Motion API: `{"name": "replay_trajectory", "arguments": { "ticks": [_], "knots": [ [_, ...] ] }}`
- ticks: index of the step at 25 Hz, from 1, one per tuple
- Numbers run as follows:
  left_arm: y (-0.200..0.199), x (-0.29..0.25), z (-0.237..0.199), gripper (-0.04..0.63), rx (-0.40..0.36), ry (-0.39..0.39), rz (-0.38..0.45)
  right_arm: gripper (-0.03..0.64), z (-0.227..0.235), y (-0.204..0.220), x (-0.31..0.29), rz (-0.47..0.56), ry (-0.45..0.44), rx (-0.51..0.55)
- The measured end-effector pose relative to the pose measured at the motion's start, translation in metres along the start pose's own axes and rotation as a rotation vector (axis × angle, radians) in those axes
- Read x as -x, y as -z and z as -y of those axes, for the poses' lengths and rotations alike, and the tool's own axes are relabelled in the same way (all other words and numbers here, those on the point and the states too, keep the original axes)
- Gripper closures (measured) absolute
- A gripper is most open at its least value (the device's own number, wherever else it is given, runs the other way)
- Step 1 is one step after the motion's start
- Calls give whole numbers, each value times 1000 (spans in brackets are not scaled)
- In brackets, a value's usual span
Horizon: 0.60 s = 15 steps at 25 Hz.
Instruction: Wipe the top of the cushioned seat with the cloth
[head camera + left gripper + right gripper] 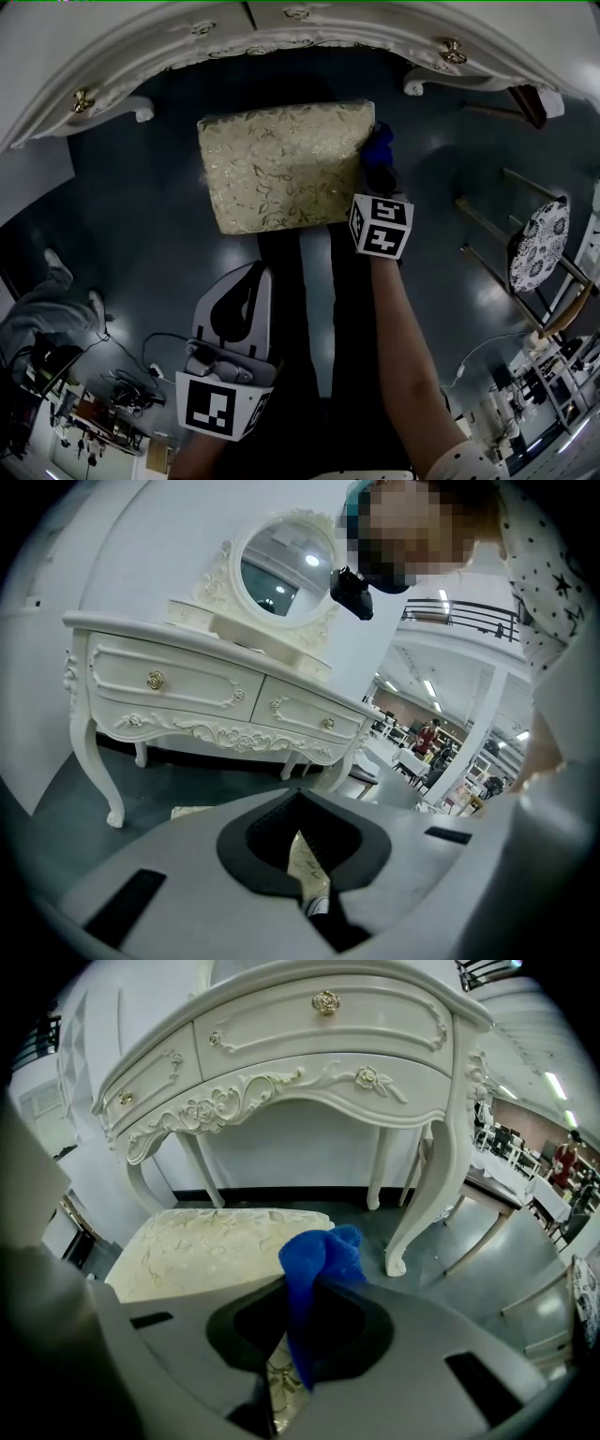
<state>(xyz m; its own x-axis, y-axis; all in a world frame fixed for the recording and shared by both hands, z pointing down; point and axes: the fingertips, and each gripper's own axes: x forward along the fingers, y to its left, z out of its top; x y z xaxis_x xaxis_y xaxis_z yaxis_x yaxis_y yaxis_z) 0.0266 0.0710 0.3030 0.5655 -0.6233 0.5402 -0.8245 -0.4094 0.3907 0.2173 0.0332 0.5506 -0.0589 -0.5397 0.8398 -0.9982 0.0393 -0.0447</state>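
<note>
The cushioned seat (286, 167), cream with a gold leaf pattern, stands on the dark floor in front of a white dressing table. My right gripper (380, 178) is at the seat's right edge and is shut on a blue cloth (379, 148). In the right gripper view the cloth (319, 1260) bunches up out of the closed jaws of my right gripper (300, 1288), hanging just over the seat's (206, 1246) near right side. My left gripper (251, 274) is held back, below the seat, jaws together and empty. In its own view my left gripper (300, 808) shows only a sliver of the seat (306, 860) through the slot.
The white dressing table (281, 37) with carved legs (422, 1176) and drawers (169, 682) curves around behind the seat. A stool with a black-and-white patterned seat (539, 246) stands at the right. Cables and clutter (122, 375) lie at the lower left.
</note>
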Motion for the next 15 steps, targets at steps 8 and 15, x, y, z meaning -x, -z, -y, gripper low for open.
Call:
{"name": "replay_trajectory", "arguments": {
  "ticks": [8, 15],
  "knots": [
    [-3, 5, -10, 598, 10, 5, 5, 557, -20, -4, 2, 10, -14, 10],
    [-2, 8, -19, 598, 25, 9, 6, 557, -41, -7, 0, 7, -20, 37]
  ]
}}
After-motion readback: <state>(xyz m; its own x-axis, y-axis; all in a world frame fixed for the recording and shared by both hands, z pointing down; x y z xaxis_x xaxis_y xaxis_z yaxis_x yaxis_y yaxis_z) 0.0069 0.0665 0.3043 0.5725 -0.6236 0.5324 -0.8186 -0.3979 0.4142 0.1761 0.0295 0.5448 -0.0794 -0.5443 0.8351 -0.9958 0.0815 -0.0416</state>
